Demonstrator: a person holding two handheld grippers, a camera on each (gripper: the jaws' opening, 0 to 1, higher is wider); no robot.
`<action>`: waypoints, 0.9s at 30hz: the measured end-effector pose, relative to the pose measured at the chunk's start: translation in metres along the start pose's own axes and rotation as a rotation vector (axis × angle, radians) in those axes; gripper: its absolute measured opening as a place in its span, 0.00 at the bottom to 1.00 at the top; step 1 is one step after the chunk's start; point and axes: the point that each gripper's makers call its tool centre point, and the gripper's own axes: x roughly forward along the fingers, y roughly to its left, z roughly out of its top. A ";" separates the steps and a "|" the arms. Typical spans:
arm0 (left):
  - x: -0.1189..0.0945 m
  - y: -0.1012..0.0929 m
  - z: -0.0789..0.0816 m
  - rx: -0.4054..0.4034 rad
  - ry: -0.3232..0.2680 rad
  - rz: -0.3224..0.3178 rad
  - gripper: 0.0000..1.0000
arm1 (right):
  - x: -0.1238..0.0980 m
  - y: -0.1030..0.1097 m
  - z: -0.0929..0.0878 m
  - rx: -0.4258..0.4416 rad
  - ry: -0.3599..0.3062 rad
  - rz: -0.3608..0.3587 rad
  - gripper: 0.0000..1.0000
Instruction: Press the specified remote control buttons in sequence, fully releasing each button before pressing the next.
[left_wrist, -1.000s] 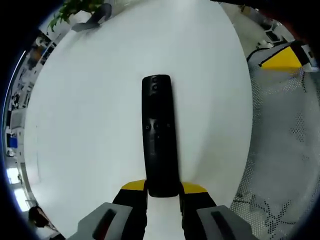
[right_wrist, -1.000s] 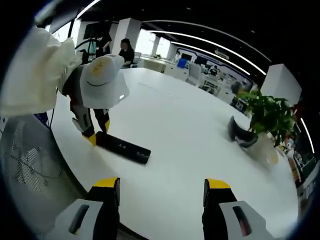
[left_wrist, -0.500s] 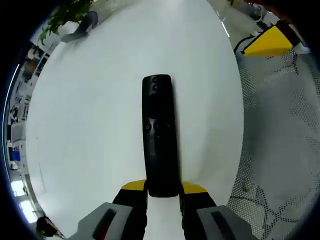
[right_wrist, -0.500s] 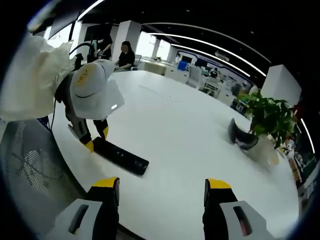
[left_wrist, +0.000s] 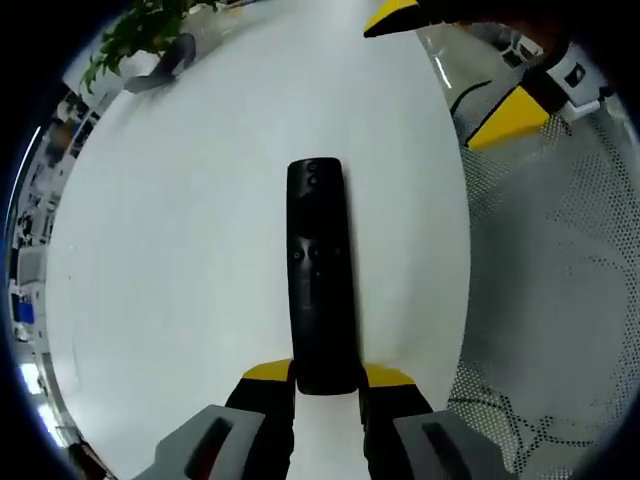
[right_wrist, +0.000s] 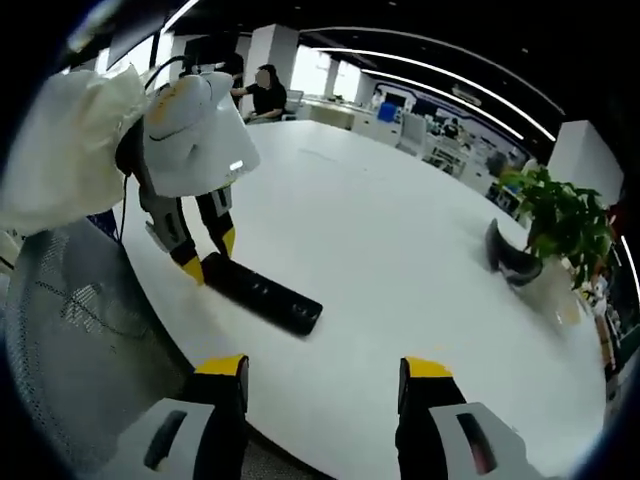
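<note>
remote control (left_wrist: 319, 275) lies flat on the white table (left_wrist: 180, 230), button face up, near the table's edge beside the mesh chair back (left_wrist: 560, 300). left gripper (left_wrist: 326, 385) is pinching the remote's near end, yellow-tipped jaws pressed to either side; the rest of the remote runs straight out ahead of the jaws. in the right gripper view the same hold is seen from the side, left gripper (right_wrist: 210, 258) at one end of the remote (right_wrist: 262, 295). right gripper (right_wrist: 322, 372) is spread with nothing between its jaws, above the table edge, well apart from the remote. potted plant (right_wrist: 562, 215) and a dark curved object (right_wrist: 510, 255) sit toward the far edge.
</note>
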 end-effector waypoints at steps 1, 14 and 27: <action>0.000 -0.002 0.000 -0.002 -0.005 0.000 0.23 | 0.000 0.001 0.000 0.009 0.002 0.006 0.54; 0.000 -0.017 0.001 -0.040 -0.048 0.002 0.23 | -0.003 0.019 0.004 0.022 -0.020 0.104 0.38; -0.001 -0.046 0.001 0.010 -0.063 -0.009 0.23 | -0.005 0.021 0.008 0.140 -0.011 0.177 0.26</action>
